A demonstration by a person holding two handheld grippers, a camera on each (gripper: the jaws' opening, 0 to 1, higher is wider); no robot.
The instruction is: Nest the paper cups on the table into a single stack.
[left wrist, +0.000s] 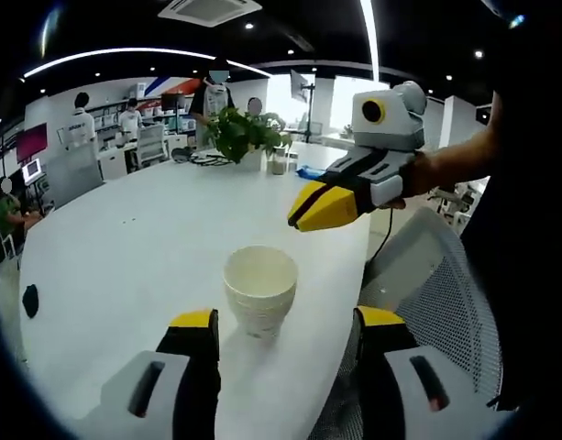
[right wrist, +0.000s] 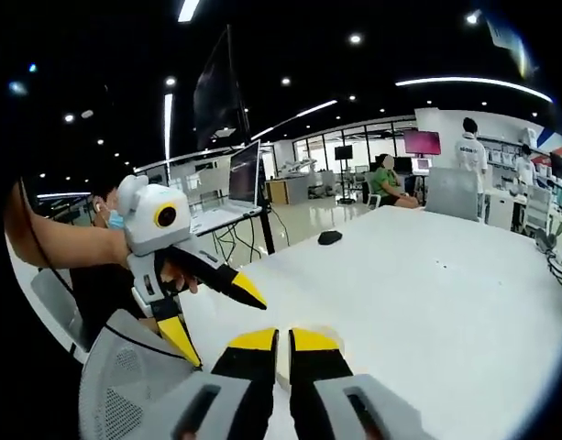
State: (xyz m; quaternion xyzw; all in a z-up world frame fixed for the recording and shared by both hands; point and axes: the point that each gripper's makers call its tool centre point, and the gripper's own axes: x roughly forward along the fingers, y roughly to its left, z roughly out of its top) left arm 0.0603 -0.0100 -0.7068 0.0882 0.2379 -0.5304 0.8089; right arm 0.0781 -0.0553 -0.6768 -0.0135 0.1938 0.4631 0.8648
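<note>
Left gripper (left wrist: 285, 335): jaws spread wide and empty, one to either side of the stack of paper cups (left wrist: 260, 298), which stands upright just ahead of the tips, clear of both. The nested rims show as several ridges below the top cup's mouth; the exact count cannot be told. The stack sits on the white table (left wrist: 125, 257) close to its near edge, with a grey mesh chair (left wrist: 446, 293) just beyond that edge, on the right-jaw side.

Right gripper (right wrist: 272, 341): jaws drawn together with only a narrow gap, nothing held between them. In the left gripper view it hangs above and beyond the stack, tips pointing down toward it. Behind its own tips in the right gripper view a pale rim shows, probably the stack.

Risks, as judged:
- The stack is light and near the table edge; a sideways brush from either left jaw could tip it or push it off toward the chair.
- A firm squeeze from the left jaws could crush the thin paper walls.
- If the right gripper descends carelessly, its closed tips could strike the rim and topple the stack.
</note>
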